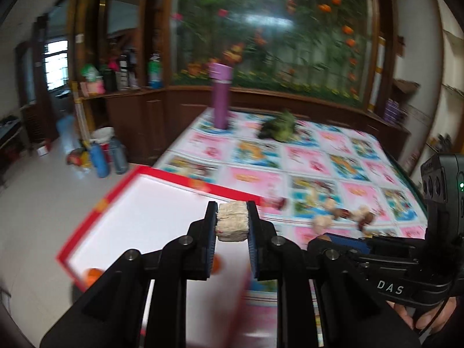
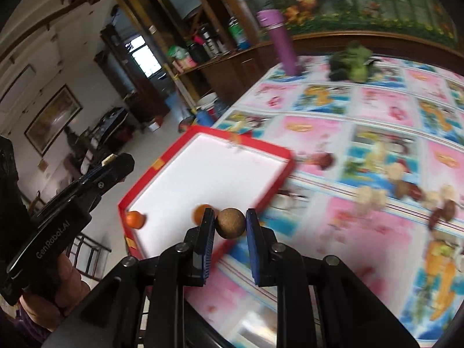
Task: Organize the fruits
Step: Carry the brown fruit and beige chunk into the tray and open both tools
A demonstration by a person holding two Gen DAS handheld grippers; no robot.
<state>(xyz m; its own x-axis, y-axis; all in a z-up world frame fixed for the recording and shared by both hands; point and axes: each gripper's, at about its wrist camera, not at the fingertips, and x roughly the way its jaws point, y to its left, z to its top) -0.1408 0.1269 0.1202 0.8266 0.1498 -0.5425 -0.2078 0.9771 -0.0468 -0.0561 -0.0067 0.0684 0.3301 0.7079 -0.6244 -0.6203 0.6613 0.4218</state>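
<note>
My left gripper (image 1: pixel 232 221) is shut on a pale beige rough chunk (image 1: pixel 232 222) and holds it above the red-rimmed white tray (image 1: pixel 162 200). My right gripper (image 2: pixel 231 222) is shut on a round brown fruit (image 2: pixel 231 222) over the tray's near right corner (image 2: pixel 278 179). Two small orange fruits (image 2: pixel 135 219) (image 2: pixel 200 212) lie in the tray near its front edge. Several loose beige and brown fruits (image 2: pixel 406 194) lie scattered on the patterned tablecloth to the right; they also show in the left wrist view (image 1: pixel 342 211).
A purple bottle (image 1: pixel 221 98) stands at the table's far edge. A green leafy bunch (image 1: pixel 279 129) lies beside it. The tray overhangs the table's left edge. Bottles and a bucket (image 1: pixel 101 150) stand on the floor at left. The right gripper's body (image 1: pixel 406 249) shows at lower right in the left view.
</note>
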